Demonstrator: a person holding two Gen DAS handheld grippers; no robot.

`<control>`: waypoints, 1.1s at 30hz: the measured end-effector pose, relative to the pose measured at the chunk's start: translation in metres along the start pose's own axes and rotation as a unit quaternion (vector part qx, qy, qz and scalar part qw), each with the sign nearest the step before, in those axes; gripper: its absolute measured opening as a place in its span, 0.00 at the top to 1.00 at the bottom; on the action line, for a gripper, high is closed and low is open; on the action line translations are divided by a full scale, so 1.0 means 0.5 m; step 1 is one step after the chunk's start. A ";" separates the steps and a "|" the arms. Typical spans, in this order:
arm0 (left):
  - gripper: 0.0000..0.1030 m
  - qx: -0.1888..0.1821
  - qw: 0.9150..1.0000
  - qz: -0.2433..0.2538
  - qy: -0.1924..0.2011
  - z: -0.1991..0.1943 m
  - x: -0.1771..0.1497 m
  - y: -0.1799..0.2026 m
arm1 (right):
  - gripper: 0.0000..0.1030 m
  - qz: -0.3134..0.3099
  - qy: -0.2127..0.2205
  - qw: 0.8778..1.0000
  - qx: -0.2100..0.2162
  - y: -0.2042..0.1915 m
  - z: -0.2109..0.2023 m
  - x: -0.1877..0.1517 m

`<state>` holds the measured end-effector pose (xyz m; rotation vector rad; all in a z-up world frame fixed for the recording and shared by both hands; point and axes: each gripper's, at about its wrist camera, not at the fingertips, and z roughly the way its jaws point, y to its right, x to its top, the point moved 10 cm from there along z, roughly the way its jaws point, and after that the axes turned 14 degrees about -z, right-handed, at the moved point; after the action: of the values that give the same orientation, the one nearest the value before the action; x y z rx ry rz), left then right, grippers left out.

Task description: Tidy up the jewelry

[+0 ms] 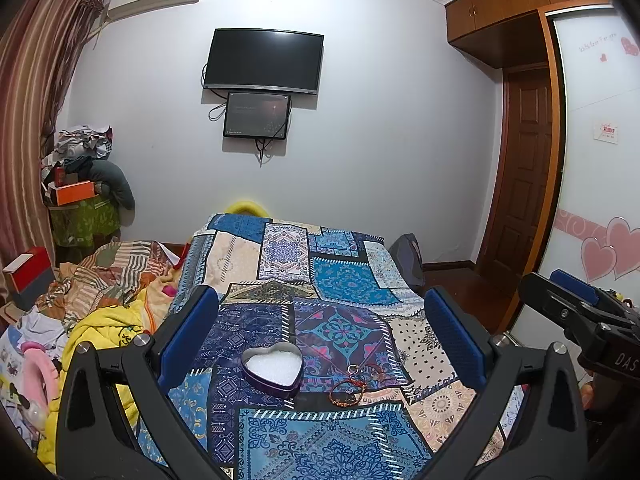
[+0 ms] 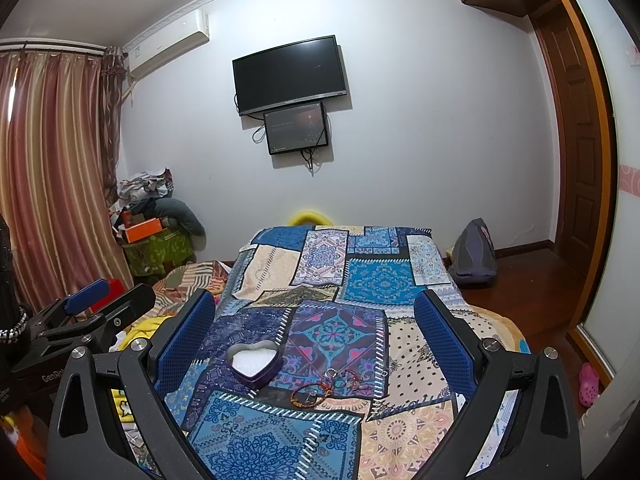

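Observation:
A purple heart-shaped tin point(image 1: 272, 369) with a white lining stands open on the patterned blue cloth point(image 1: 320, 440); it also shows in the right wrist view point(image 2: 253, 364). A red-brown bead bracelet point(image 1: 347, 391) lies just right of the tin, with a small ring and red cord point(image 1: 362, 370) beside it; the bracelet also shows in the right wrist view point(image 2: 312, 395). My left gripper point(image 1: 320, 336) is open and empty above the tin. My right gripper point(image 2: 314, 336) is open and empty above the jewelry. Each gripper shows in the other's view: the right point(image 1: 576, 312), the left point(image 2: 92, 304).
Crumpled yellow and striped bedding point(image 1: 104, 304) lies left of the cloth. A cluttered stack with an orange box point(image 1: 76, 192) stands in the far left corner. A grey bag point(image 2: 474, 256) sits on the wooden floor at the right, by the door point(image 1: 524, 184).

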<state>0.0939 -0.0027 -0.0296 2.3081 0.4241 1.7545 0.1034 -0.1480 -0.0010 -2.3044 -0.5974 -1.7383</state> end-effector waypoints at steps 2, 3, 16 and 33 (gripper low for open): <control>0.00 0.000 1.000 0.000 0.000 0.000 0.000 0.000 | 0.04 0.000 0.000 1.000 0.000 0.000 0.000 0.000; 0.00 0.000 1.000 0.000 0.000 -0.001 0.000 0.000 | 0.04 0.000 0.000 1.000 0.000 0.000 0.000 0.000; 0.00 0.000 1.000 0.000 0.000 0.000 -0.001 0.000 | 0.04 0.001 -0.002 1.000 -0.001 0.002 0.004 -0.004; 0.00 0.018 0.999 0.005 -0.042 0.081 -0.033 -0.024 | 0.04 0.013 -0.055 0.998 -0.022 0.055 0.082 -0.079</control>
<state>0.1277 0.0028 -0.0595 2.4029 0.4327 1.6610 0.1420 -0.1645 -0.0482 -2.4393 -0.5502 -1.6369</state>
